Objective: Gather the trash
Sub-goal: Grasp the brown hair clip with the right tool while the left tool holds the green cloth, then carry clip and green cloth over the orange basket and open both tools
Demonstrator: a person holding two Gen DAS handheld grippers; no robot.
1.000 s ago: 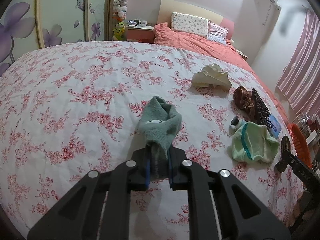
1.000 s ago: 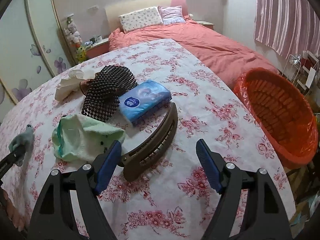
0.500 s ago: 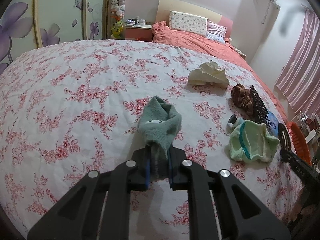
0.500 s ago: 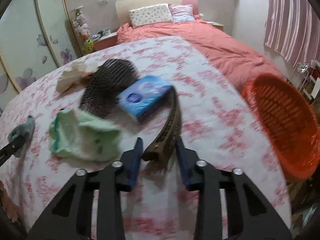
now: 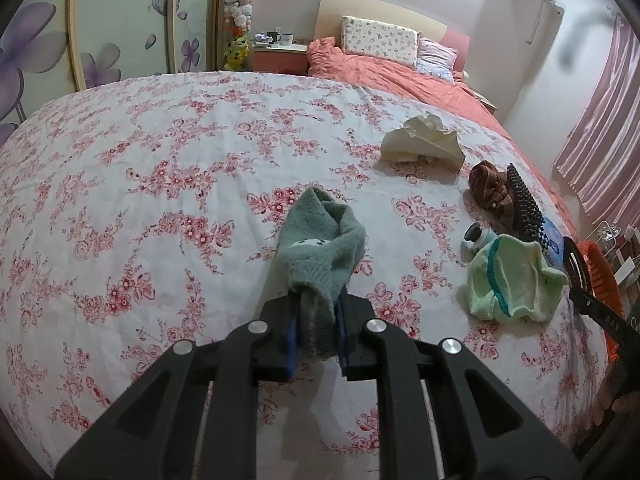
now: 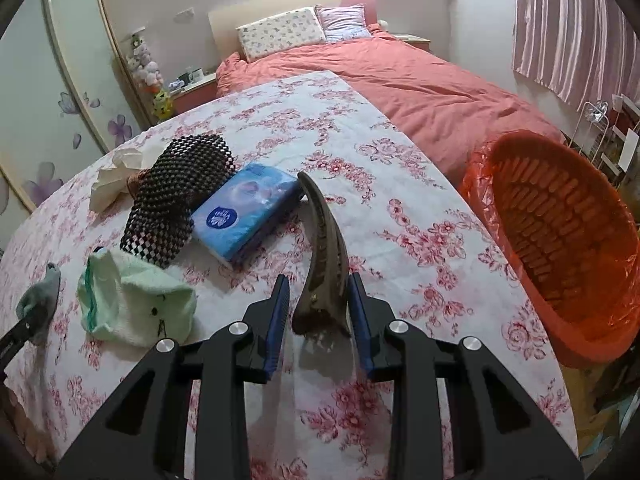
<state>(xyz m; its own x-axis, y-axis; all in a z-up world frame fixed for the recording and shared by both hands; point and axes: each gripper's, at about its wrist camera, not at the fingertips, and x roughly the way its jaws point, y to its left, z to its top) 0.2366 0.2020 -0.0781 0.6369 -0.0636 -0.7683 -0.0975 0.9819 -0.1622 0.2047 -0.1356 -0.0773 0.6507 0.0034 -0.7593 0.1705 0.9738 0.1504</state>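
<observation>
My left gripper is shut on a grey-green sock and holds it above the flowered cloth. My right gripper is shut on a brown curved hair clip, lifted off the cloth. The orange basket stands to the right of the table edge in the right wrist view; its rim shows in the left wrist view. The left gripper with the sock shows at the left edge of the right wrist view.
On the flowered table lie a light green cloth, a blue tissue pack, a black mesh item, a crumpled cream tissue, a brown knotted item and a small bottle. A red bed stands behind.
My right gripper has closed on the brown hair clip and lifted it off the cloth. My left gripper still holds the sock and has hardly moved.
</observation>
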